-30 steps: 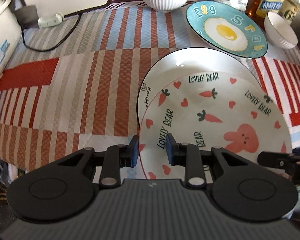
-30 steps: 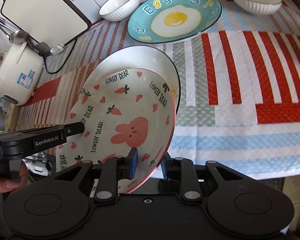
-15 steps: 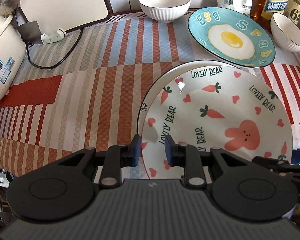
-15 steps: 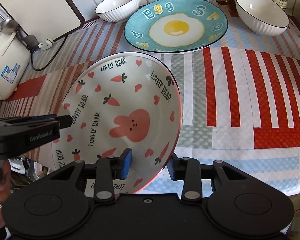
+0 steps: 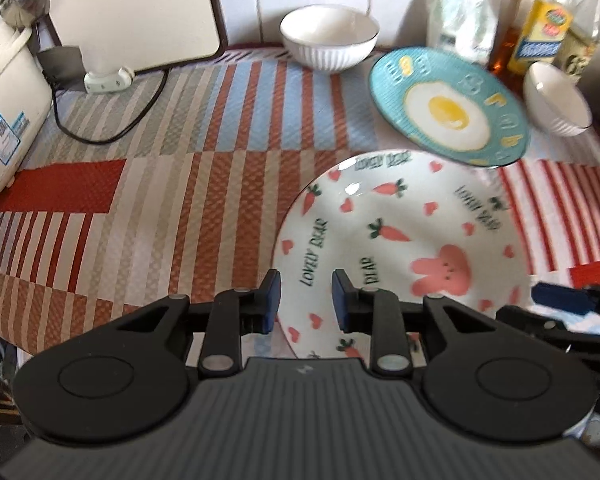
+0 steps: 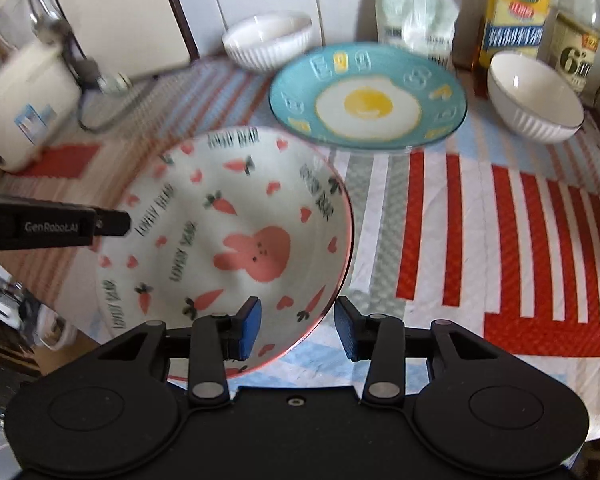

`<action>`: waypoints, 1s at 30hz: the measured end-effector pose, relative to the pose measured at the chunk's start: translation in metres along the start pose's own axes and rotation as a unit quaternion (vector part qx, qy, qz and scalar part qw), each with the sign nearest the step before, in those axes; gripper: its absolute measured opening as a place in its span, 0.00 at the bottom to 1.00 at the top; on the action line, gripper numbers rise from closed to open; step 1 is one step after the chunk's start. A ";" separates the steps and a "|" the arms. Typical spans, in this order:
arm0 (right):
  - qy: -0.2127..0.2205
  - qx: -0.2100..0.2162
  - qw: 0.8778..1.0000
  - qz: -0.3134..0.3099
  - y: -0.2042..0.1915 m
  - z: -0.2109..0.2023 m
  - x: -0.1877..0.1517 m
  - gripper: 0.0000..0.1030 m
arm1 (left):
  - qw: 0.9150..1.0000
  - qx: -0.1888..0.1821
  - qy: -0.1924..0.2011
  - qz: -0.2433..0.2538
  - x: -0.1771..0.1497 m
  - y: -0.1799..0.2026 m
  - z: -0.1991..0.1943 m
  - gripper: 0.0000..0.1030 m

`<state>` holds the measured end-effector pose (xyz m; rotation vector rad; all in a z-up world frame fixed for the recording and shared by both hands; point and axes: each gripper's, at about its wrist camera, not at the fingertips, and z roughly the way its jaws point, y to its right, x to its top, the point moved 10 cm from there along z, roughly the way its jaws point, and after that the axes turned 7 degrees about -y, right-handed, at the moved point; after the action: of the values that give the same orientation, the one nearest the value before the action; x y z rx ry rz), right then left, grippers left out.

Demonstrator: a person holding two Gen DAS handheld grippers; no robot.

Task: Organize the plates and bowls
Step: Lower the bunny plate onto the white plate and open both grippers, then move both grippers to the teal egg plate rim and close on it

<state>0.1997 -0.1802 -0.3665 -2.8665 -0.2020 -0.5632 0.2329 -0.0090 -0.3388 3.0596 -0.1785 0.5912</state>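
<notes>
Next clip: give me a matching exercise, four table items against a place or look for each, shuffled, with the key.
Things:
1. bunny plate
2. egg plate
3. ribbed bowl by the bottles
4. white cooker

Descriptions:
A. teal, fried egg printed in the middle
B. plain white inside, at the far right of the cloth
C. rim lies between the open jaws of both grippers
D. at the left edge, blue sticker on its side

Pairs: 1-C, 2-A, 3-B, 4-D
</notes>
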 end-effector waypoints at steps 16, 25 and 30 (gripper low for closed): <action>0.161 0.018 0.986 -0.035 0.032 -0.132 0.023 0.45 | 0.993 -0.048 0.069 0.078 0.006 0.063 -0.109 0.37; 0.199 0.009 0.978 -0.061 0.040 -0.172 0.029 0.45 | 0.990 -0.066 0.087 0.093 0.023 0.090 -0.137 0.40; 0.202 -0.022 0.975 -0.088 0.041 -0.174 0.034 0.54 | 0.989 -0.059 0.088 0.104 0.038 0.092 -0.130 0.45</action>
<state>0.1759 -0.2572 -0.2034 -2.7142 -0.3791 -1.1790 0.2092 -0.0993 -0.2045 2.8747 -0.5128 0.8244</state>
